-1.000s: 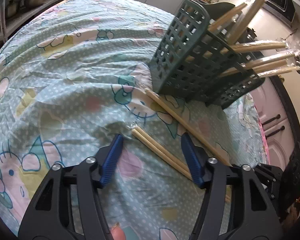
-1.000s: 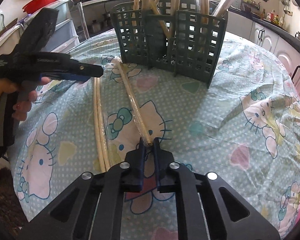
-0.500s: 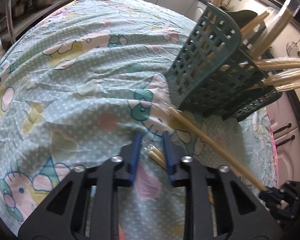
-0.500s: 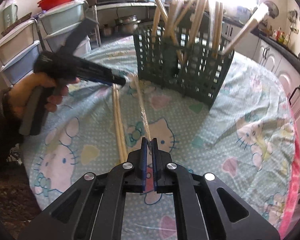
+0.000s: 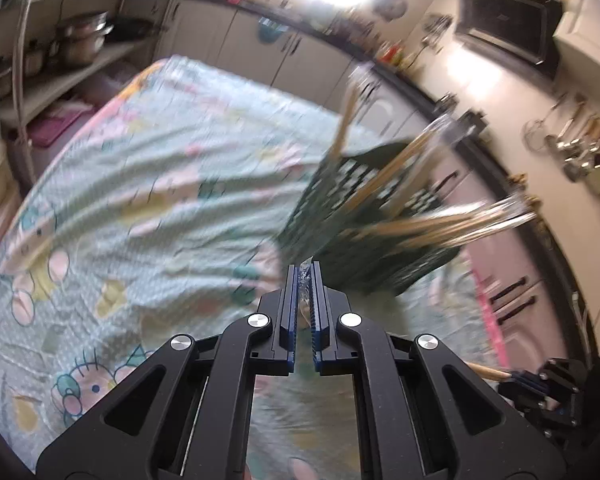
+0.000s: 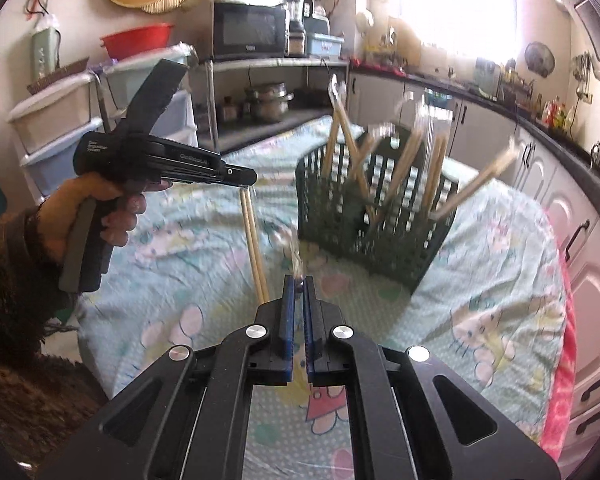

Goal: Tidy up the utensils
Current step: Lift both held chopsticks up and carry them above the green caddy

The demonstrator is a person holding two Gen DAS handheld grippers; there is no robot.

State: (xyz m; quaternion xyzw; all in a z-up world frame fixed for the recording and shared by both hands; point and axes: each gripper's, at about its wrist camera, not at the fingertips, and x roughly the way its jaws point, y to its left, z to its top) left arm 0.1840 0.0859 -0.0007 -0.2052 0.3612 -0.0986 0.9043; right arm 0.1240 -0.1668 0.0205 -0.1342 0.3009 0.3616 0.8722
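Note:
A dark green lattice basket (image 6: pixel 374 216) stands on the table with several wrapped wooden chopstick pairs leaning in it; it also shows blurred in the left wrist view (image 5: pixel 364 220). My left gripper (image 5: pixel 305 276) is shut on the clear-wrapped end of a chopstick pair (image 6: pixel 254 240), which hangs down from it above the cloth. My right gripper (image 6: pixel 299 284) is shut on the wrapper end of another chopstick pair (image 6: pixel 294 250), lifted and pointing toward the basket.
The table wears a mint cartoon-cat cloth (image 6: pixel 480 280). Plastic drawers (image 6: pixel 56 120), a shelf with pots (image 6: pixel 268 104) and a microwave (image 6: pixel 250 34) stand behind. Cabinets (image 6: pixel 580 240) line the right side.
My left gripper closed on the chopstick pair and lifted it off the cloth. My right gripper, shut throughout, raised its pair off the table. Both views tilted upward.

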